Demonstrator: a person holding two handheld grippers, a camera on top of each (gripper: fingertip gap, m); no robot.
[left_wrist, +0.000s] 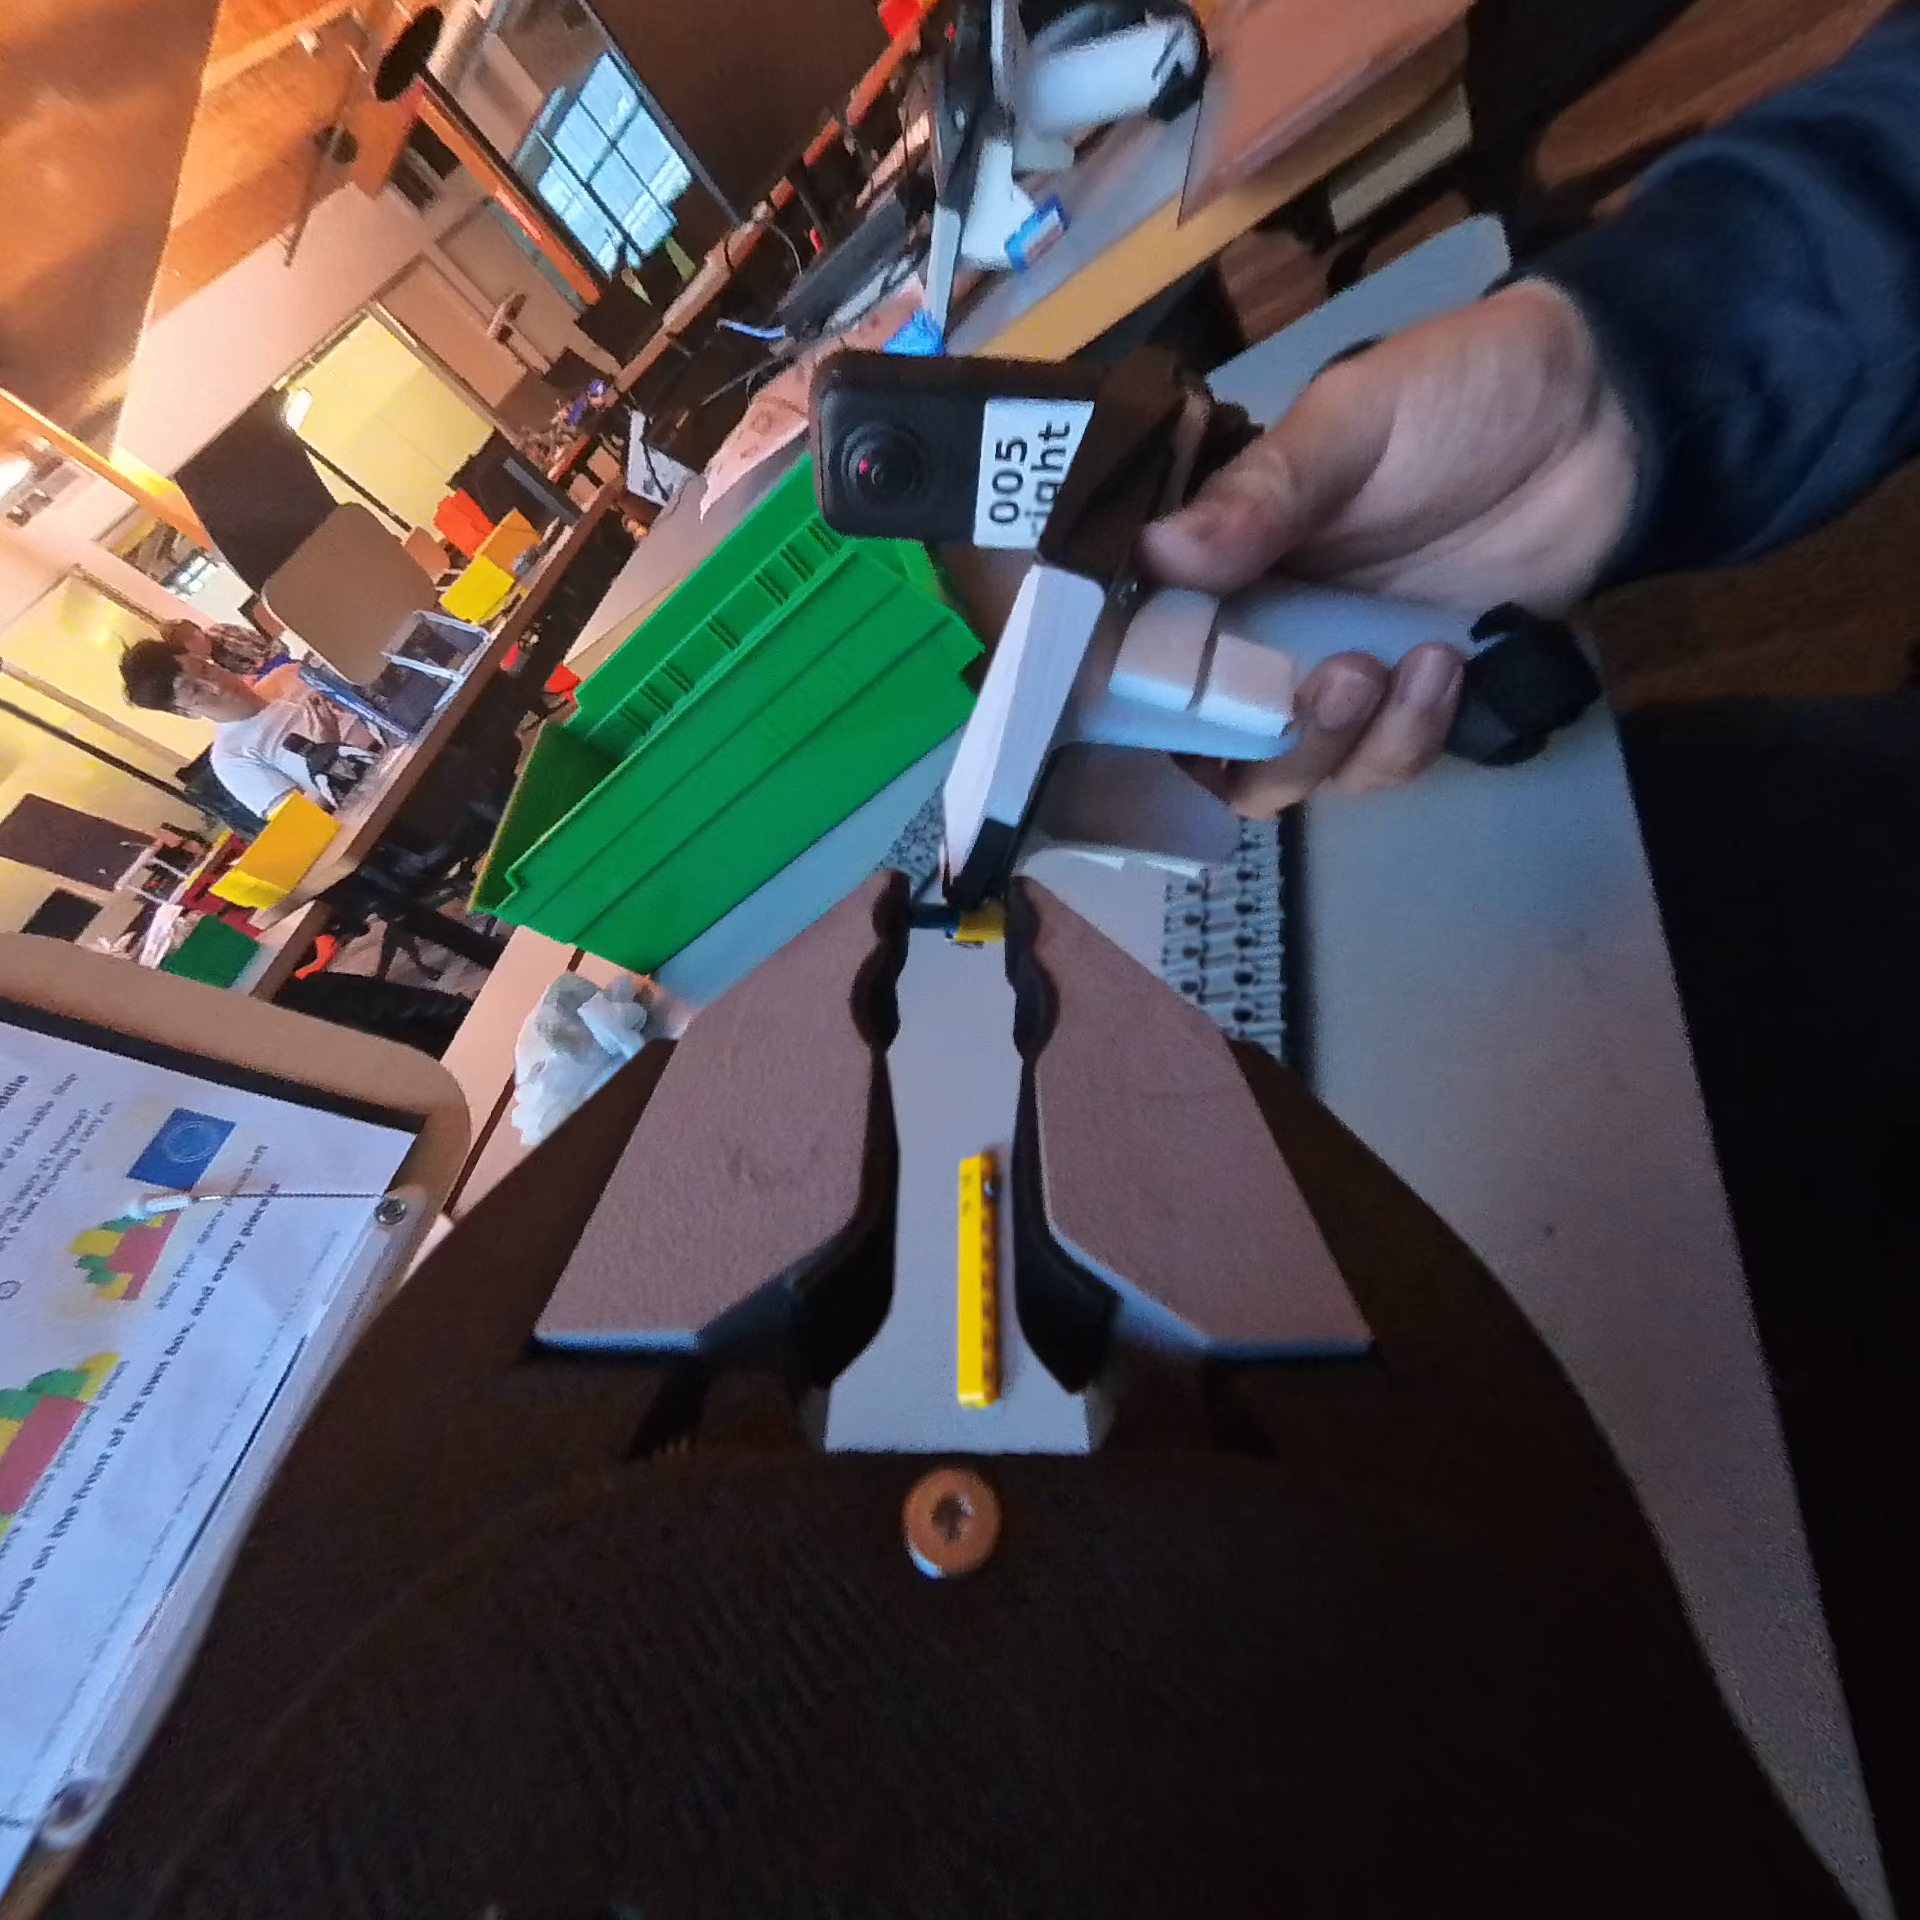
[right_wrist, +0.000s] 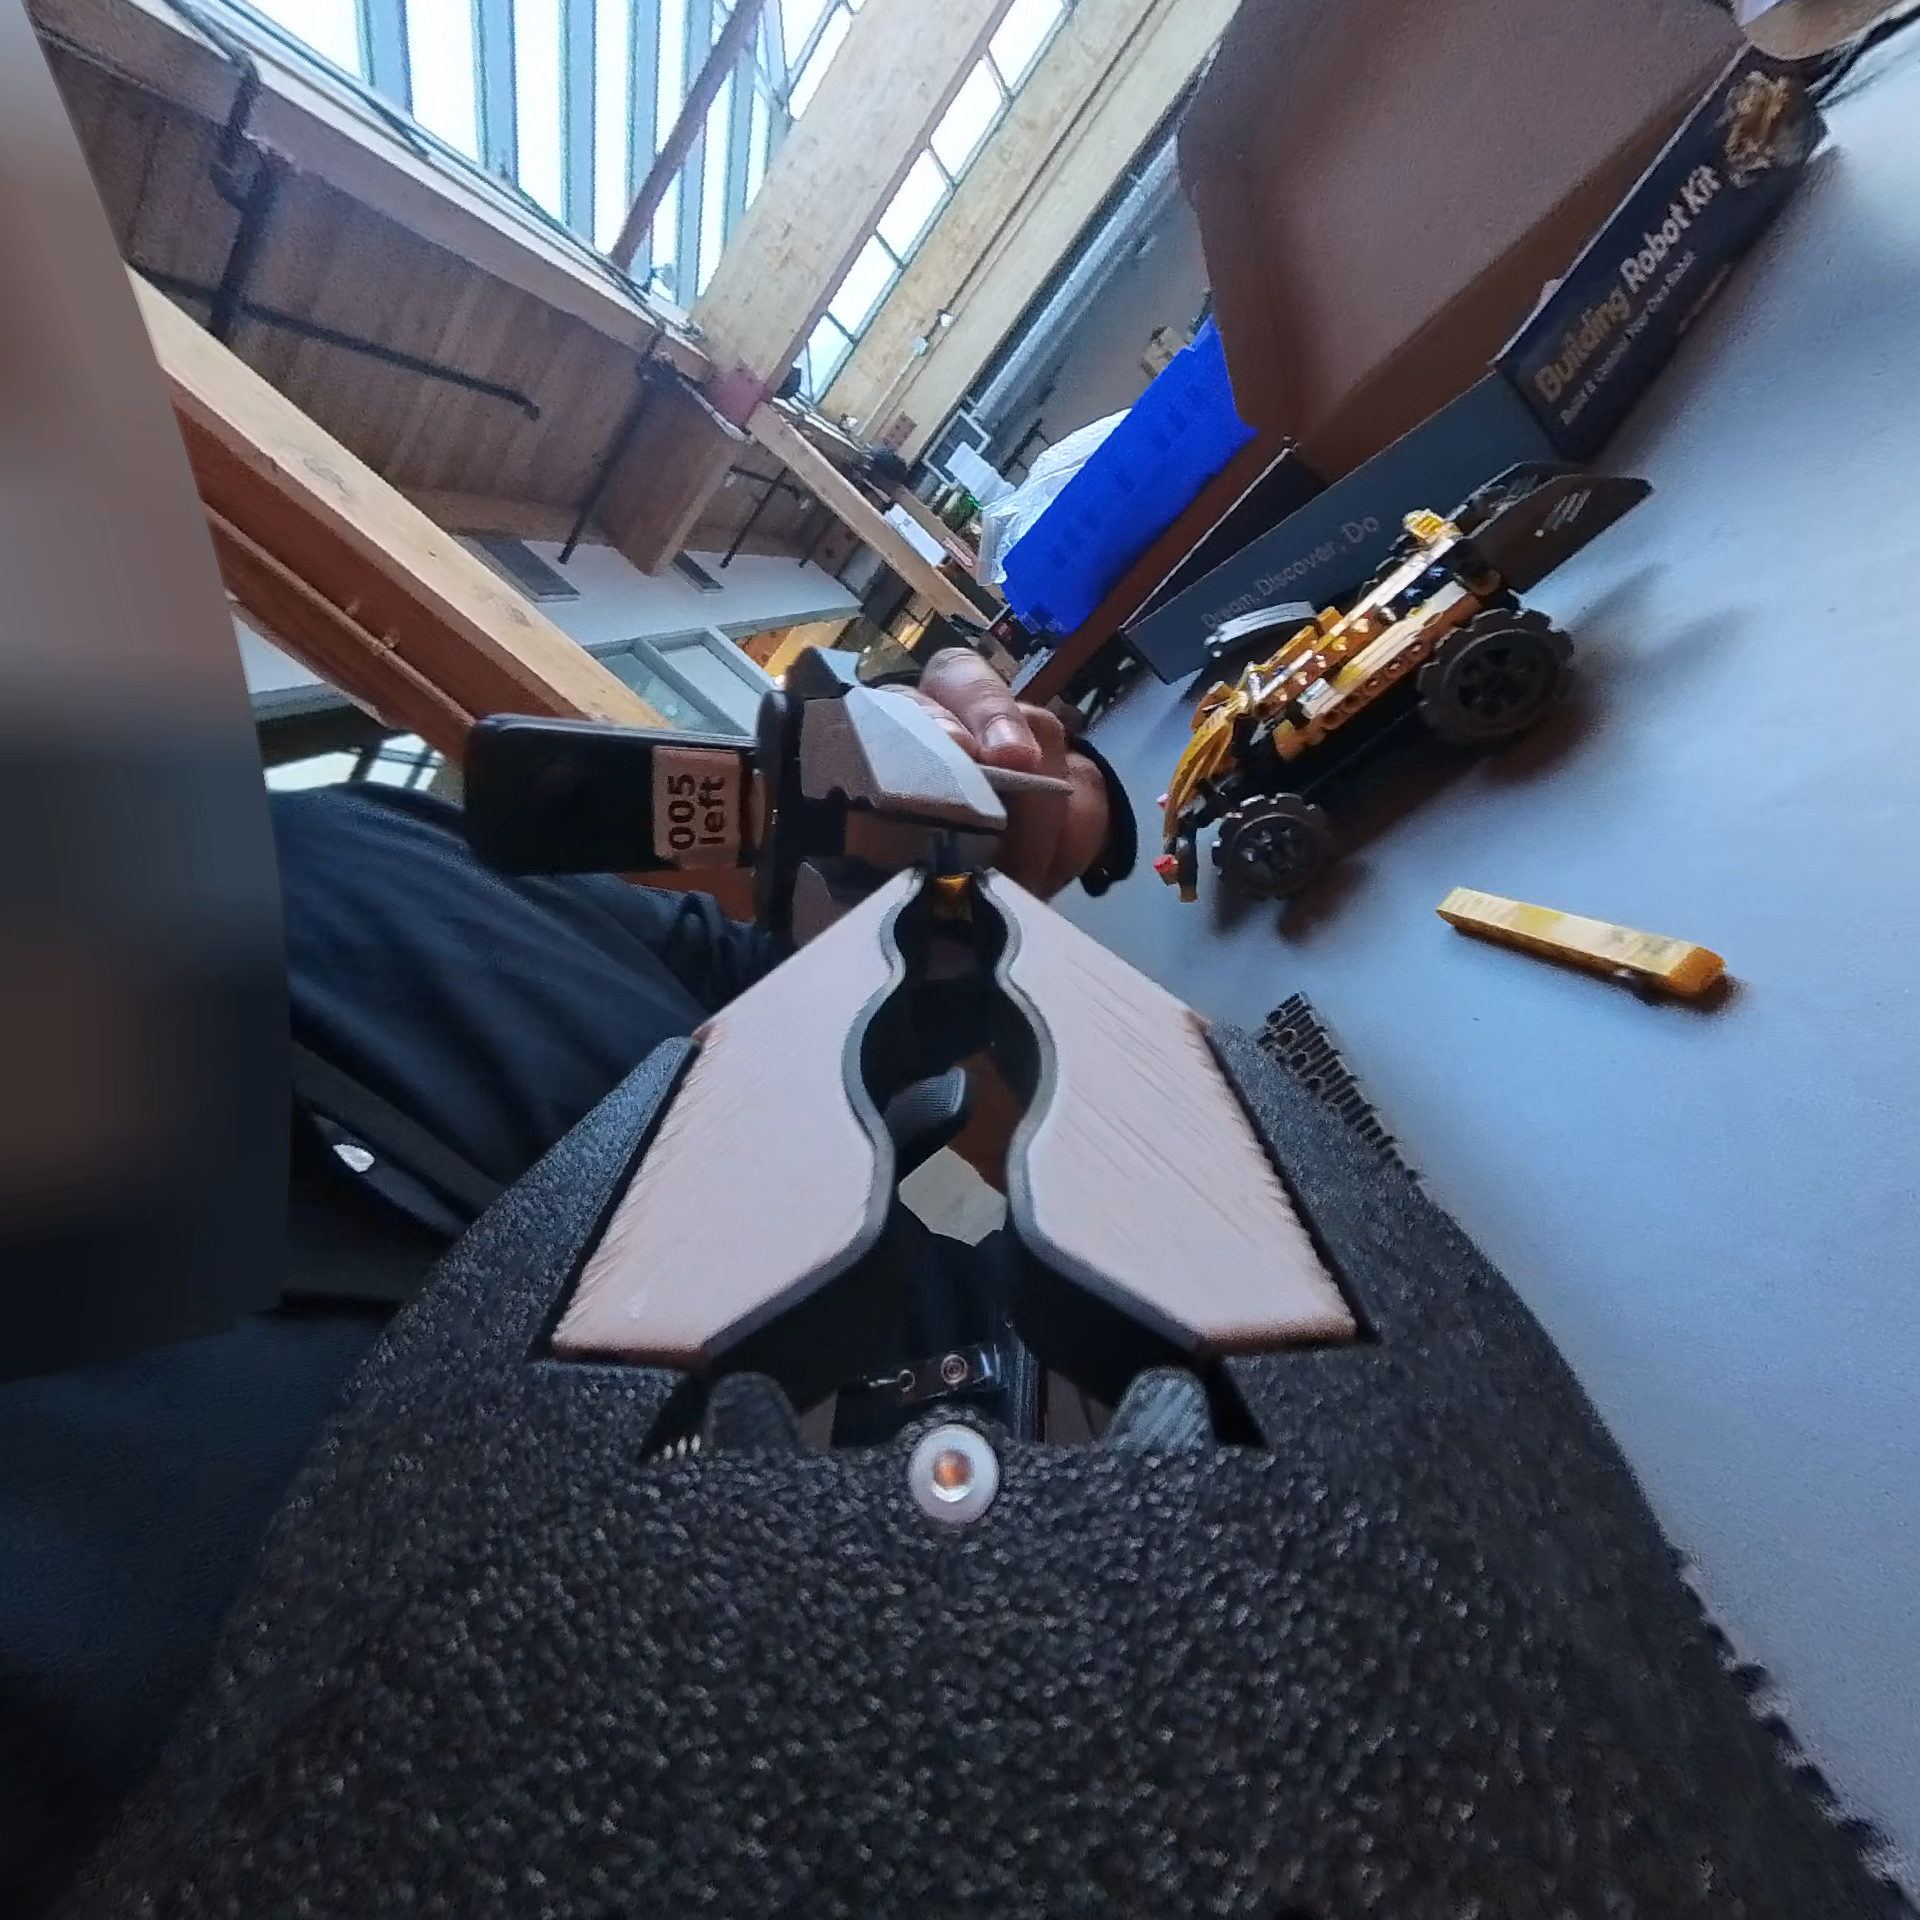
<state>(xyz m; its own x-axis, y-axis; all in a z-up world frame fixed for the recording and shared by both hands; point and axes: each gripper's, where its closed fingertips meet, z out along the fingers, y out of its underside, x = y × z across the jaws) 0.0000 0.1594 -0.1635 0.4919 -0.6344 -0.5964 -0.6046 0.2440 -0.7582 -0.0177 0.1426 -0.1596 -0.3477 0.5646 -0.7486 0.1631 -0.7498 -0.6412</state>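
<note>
Up at my fingertips, both my left gripper and my right gripper are pinching the same small yellow piece from opposite sides, jaws clenched on it (tiny thing, hard to make out). Down on the grey table, a yellow beam is lying near the yellow-and-black toy car.
</note>
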